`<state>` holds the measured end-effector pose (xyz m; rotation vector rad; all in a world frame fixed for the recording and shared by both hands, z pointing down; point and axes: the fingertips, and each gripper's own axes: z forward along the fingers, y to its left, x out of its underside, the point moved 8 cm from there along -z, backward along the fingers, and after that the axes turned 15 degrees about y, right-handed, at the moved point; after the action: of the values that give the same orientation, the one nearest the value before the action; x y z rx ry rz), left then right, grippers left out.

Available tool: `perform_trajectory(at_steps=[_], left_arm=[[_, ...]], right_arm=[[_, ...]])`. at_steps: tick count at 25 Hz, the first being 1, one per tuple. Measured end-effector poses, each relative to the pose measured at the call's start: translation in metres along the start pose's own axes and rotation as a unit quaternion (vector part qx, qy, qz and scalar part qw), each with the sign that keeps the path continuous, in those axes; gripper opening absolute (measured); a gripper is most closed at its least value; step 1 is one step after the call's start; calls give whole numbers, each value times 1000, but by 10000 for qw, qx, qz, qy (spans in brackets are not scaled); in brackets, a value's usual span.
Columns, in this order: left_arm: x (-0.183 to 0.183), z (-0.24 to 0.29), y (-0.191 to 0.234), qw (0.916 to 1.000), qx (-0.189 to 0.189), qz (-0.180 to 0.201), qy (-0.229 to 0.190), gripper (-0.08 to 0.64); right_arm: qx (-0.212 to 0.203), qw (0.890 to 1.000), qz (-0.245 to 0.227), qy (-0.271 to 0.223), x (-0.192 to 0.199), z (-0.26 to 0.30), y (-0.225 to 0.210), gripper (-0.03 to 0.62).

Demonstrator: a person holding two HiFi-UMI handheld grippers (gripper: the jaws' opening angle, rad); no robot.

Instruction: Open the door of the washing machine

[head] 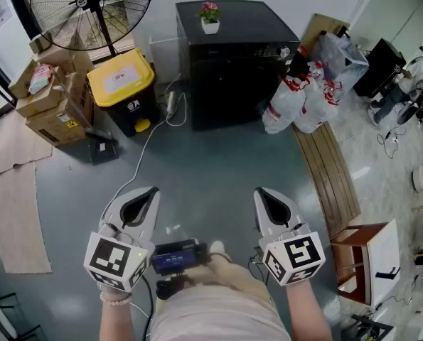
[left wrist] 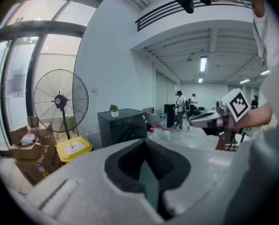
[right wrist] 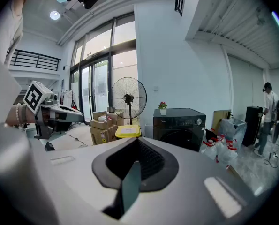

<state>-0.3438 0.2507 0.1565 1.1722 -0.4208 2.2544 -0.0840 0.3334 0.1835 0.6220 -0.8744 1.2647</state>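
Observation:
The black washing machine stands against the far wall with its round door closed and a small potted flower on top. It also shows in the left gripper view. Both grippers are held side by side well short of it, over the grey floor. My left gripper is shut with nothing in it. My right gripper is shut and empty too. Each gripper shows in the other's view: the right gripper, the left gripper.
A yellow-lidded bin, cardboard boxes and a standing fan are left of the machine. White plastic bags and a wooden plank lie on its right. A white cable runs across the floor. People stand far back.

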Motion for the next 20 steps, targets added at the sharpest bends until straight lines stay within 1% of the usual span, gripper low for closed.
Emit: perform_trajectory(at_steps=[13, 18, 20], left_arm=[[-3, 5, -2, 10000, -7, -39, -42, -8], [-5, 7, 0, 9999, 3, -78, -67, -6], [-5, 8, -1, 9999, 25, -89, -101, -6]], right_arm=[[-9, 10000, -26, -18, -1, 3, -4, 3], [-156, 9999, 2, 7, -4, 6, -3, 3], [-110, 9999, -2, 46, -3, 8, -2, 3]])
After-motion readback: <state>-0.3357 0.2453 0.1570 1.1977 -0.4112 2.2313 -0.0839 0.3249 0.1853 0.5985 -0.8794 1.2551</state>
